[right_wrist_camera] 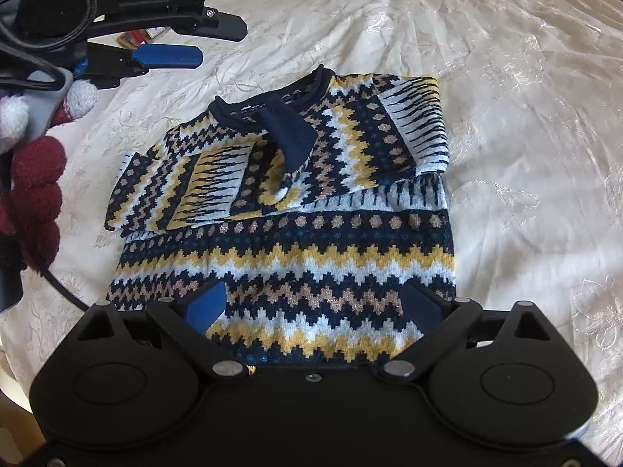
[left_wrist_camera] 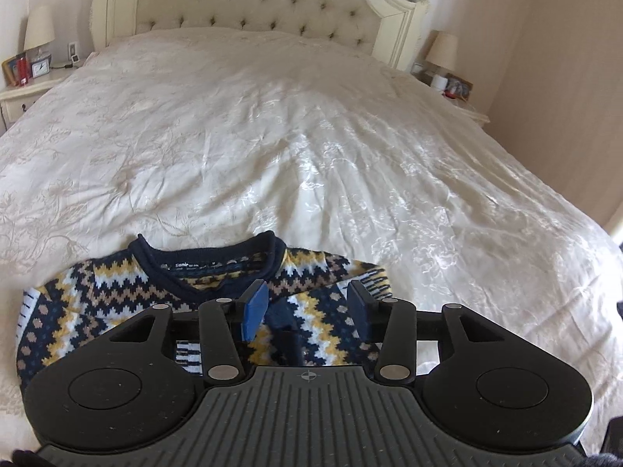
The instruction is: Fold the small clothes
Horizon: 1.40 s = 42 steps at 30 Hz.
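Observation:
A small knit sweater point(right_wrist_camera: 296, 233) in navy, yellow, white and tan zigzags lies flat on the bed, both sleeves folded across its chest. Its navy collar point(left_wrist_camera: 206, 260) points toward the headboard. My left gripper point(left_wrist_camera: 307, 311) is open and empty, just above the sweater's folded sleeves near the collar; it also shows in the right wrist view point(right_wrist_camera: 187, 44), hovering at the upper left. My right gripper point(right_wrist_camera: 315, 307) is open and empty, its blue pads point(right_wrist_camera: 206, 305) spread over the sweater's lower hem.
The sweater lies on a cream embroidered bedspread point(left_wrist_camera: 311, 136). A tufted headboard point(left_wrist_camera: 257, 0) stands at the far end. Nightstands with lamps point(left_wrist_camera: 39, 27) and small items flank the bed. A hand in a red and white glove point(right_wrist_camera: 35, 179) holds the left gripper.

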Each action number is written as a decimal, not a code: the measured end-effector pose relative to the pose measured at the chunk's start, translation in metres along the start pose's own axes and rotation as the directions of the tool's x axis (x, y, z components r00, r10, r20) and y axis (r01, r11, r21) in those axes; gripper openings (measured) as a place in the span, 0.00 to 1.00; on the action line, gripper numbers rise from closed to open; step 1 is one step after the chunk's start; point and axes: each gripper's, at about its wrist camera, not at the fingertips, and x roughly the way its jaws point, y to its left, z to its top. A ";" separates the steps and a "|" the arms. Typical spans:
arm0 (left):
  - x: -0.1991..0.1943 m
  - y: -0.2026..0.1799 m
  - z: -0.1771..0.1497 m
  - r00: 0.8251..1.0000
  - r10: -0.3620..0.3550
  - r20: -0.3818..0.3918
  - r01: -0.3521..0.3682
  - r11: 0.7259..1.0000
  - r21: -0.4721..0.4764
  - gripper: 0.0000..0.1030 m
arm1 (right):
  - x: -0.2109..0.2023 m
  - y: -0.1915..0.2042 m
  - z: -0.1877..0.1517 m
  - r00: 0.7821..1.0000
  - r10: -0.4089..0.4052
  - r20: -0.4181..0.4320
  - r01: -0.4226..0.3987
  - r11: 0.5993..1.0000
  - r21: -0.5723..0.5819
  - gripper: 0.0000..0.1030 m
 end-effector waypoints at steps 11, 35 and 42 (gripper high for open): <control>-0.006 0.120 -0.056 0.957 0.245 -0.159 -0.258 0.964 -0.066 0.47 | 0.027 0.010 0.040 1.000 -0.012 0.026 0.013 1.000 -0.010 0.94; 0.031 0.260 -0.089 0.867 0.353 -0.353 -0.470 0.816 -0.337 0.54 | 0.119 -0.032 0.105 0.996 -0.054 -0.065 0.055 0.998 0.015 0.75; 0.014 0.253 -0.075 0.878 0.378 -0.294 -0.463 0.826 -0.321 0.54 | 0.110 -0.022 0.108 0.998 -0.021 -0.057 0.020 1.000 -0.006 0.13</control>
